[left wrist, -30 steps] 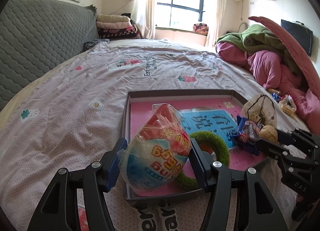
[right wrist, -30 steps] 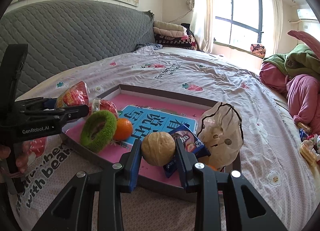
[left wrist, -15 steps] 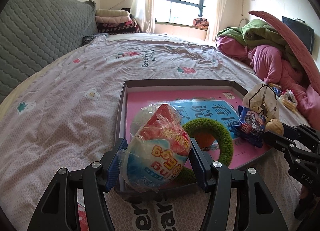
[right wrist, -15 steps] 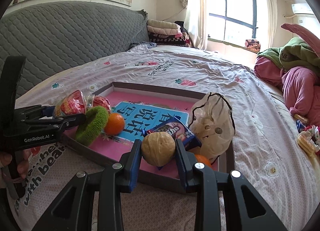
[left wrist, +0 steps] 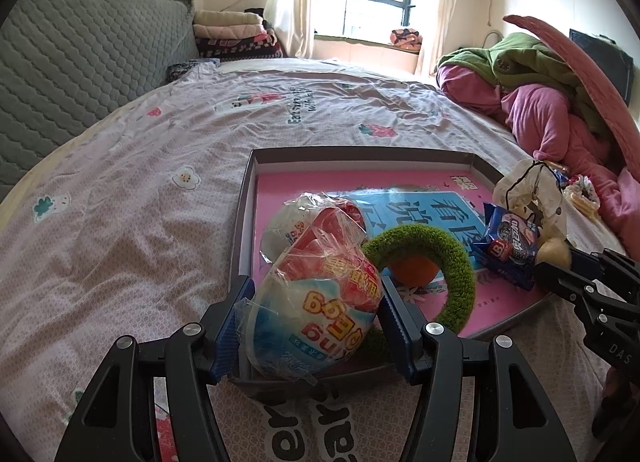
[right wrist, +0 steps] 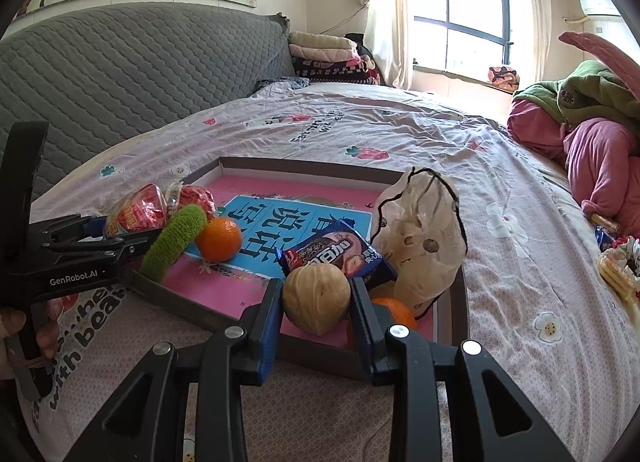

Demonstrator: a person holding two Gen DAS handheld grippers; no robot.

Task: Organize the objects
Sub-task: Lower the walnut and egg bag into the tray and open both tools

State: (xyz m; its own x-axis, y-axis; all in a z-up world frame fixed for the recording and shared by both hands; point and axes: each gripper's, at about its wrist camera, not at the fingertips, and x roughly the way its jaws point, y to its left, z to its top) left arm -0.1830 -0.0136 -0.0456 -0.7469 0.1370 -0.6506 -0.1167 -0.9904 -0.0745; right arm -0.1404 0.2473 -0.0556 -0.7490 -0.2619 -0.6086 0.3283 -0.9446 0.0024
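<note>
1. Looking through my left camera, I see my left gripper (left wrist: 316, 326) clenched on one egg-shaped snack pack (left wrist: 320, 310) in crinkly clear wrap. It sits between both blue pads, just over the near corner of the tray (left wrist: 242, 222).
2. The pack's long way runs from near-left up to far-right, and its red end points away from me. The print on it is upside down.
3. I count two such packs here. The second wrapped pack (left wrist: 296, 218) lies in the tray just behind the first.
4. I also count one green fuzzy ring (left wrist: 448, 258), one orange (left wrist: 412, 270) seen through the ring, one blue cookie packet (left wrist: 508, 242) and one pale drawstring bag (left wrist: 528, 198). The ring stands on edge right beside my held pack.
5. The tray lies on the bed sheet (left wrist: 140, 190). Pink and green blankets (left wrist: 540, 110) are heaped far right.
6. In my right camera, my right gripper (right wrist: 316, 302) is clamped on one round tan walnut (right wrist: 316, 298), over the tray's near edge (right wrist: 192, 302).
7. The walnut's little pointed tip tilts down toward me.
8. It hides part of the blue cookie packet behind it. A second orange (right wrist: 392, 310) peeks out by my right finger.
9. My left gripper shows at the left, gripping the red pack.
</note>
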